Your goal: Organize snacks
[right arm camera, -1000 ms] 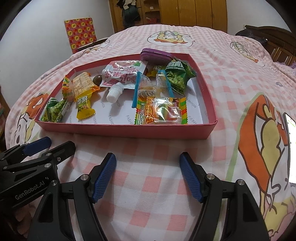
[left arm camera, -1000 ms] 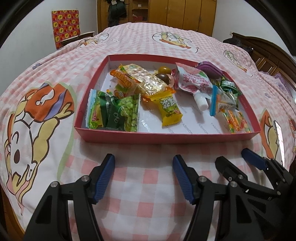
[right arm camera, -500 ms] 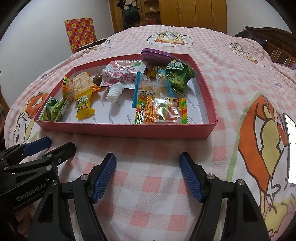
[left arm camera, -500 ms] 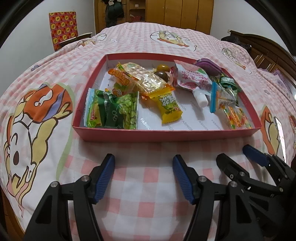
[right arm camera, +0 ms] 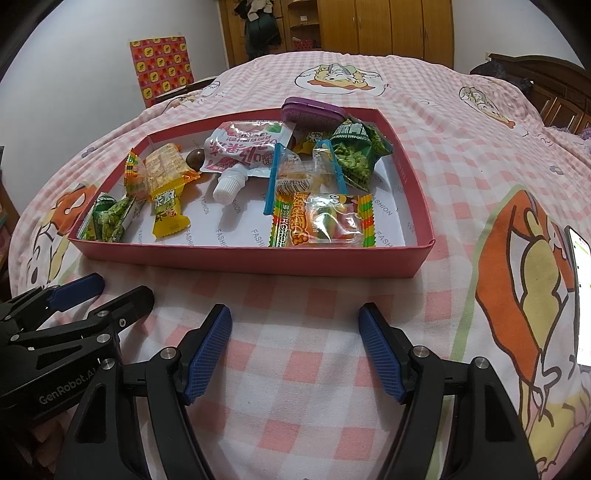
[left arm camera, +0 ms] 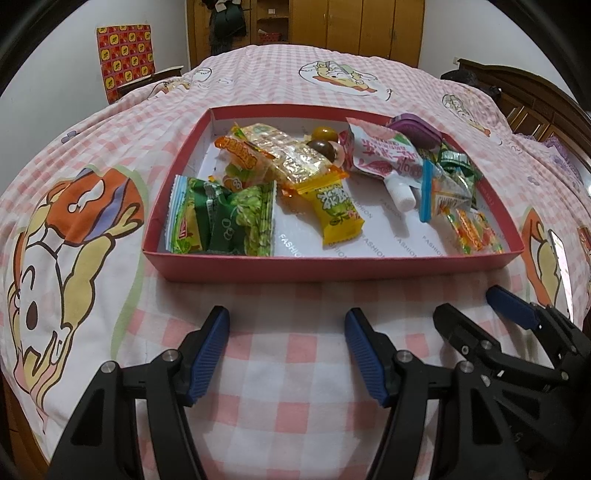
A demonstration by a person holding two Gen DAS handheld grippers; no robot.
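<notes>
A shallow red box (left arm camera: 332, 269) (right arm camera: 251, 258) lies on the pink checked bedspread and holds several snack packs: green pea packs (left arm camera: 225, 218), a yellow candy pack (left arm camera: 336, 210), a pink spouted pouch (right arm camera: 247, 151), a gummy pack (right arm camera: 325, 221) and a purple tin (right arm camera: 312, 112). My left gripper (left arm camera: 286, 328) is open and empty, just in front of the box's near wall. My right gripper (right arm camera: 295, 325) is open and empty, also in front of the box, to the right of the left one.
The bed fills the view; a wooden wardrobe (left arm camera: 332, 26) stands behind it and a dark headboard (left arm camera: 535, 96) at the right. A patterned red-yellow chair back (right arm camera: 162, 70) is at the far left. A lit phone (right arm camera: 581, 295) lies on the bedspread at the right edge.
Both views have drawn back and lifted slightly from the box. Both grippers stay open and empty; the snacks have not moved.
</notes>
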